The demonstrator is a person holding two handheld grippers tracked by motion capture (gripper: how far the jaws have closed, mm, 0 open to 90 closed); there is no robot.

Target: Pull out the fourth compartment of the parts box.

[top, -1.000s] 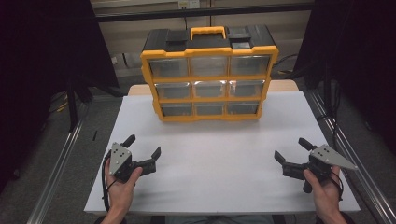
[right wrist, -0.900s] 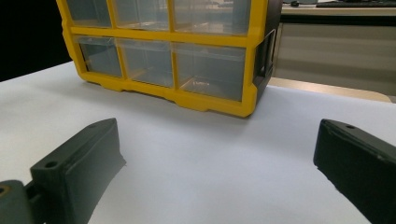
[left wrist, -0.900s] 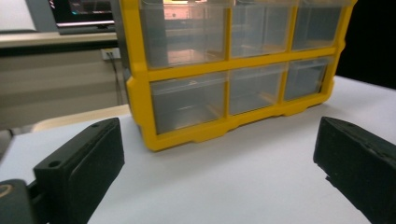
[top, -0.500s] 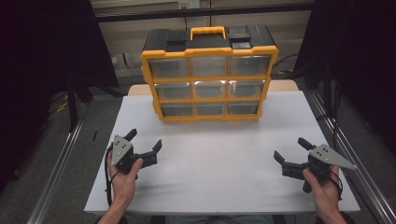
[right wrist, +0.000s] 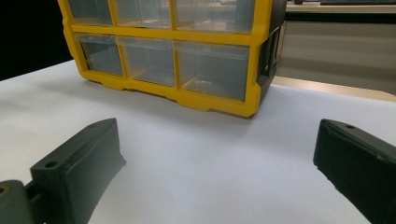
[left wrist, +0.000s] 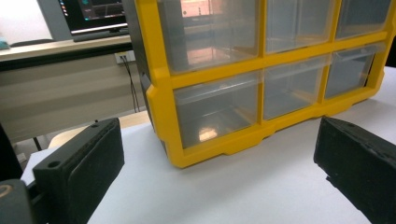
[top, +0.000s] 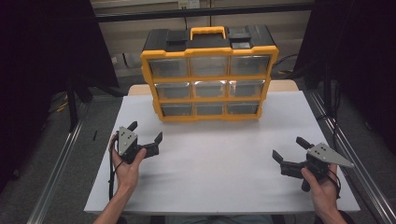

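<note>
Holding: we hold both grippers low over the white table (top: pixel 219 177), nothing clamped in either.
Left gripper: our left gripper (top: pixel 144 136) hangs at about 8 o'clock on the table, its jaws spread wide and empty, aimed toward 1 o'clock at the organiser.
Right gripper: our right gripper (top: pixel 289 149) sits near 4 o'clock, its jaws just as wide apart and bare, pointing toward 11 o'clock.
Organiser: the yellow drawer organiser (top: pixel 209 74) stands upright at 12 o'clock, at the far side of the table, well apart from both grippers.
Drawers: nine clear drawers in three rows face us, all pushed in as far as we can tell; the bottom-left drawer (left wrist: pixel 217 109) lies straight ahead in the left gripper view.
Contents: we cannot make out anything definite inside through the glare on the plastic.
Handle: the yellow carry handle (top: pixel 208 32) sits on top between black lid compartments, out of our line for now.
Why the wide jaws: we judge the spread suits closing on a drawer front or a pull lip.
Why the aim: each gripper faces its own side of the organiser, so either could reach a drawer without crossing the other.
Next move: we judge the left gripper is nearer the bottom row and would need to go forward and level with a drawer lip.
</note>
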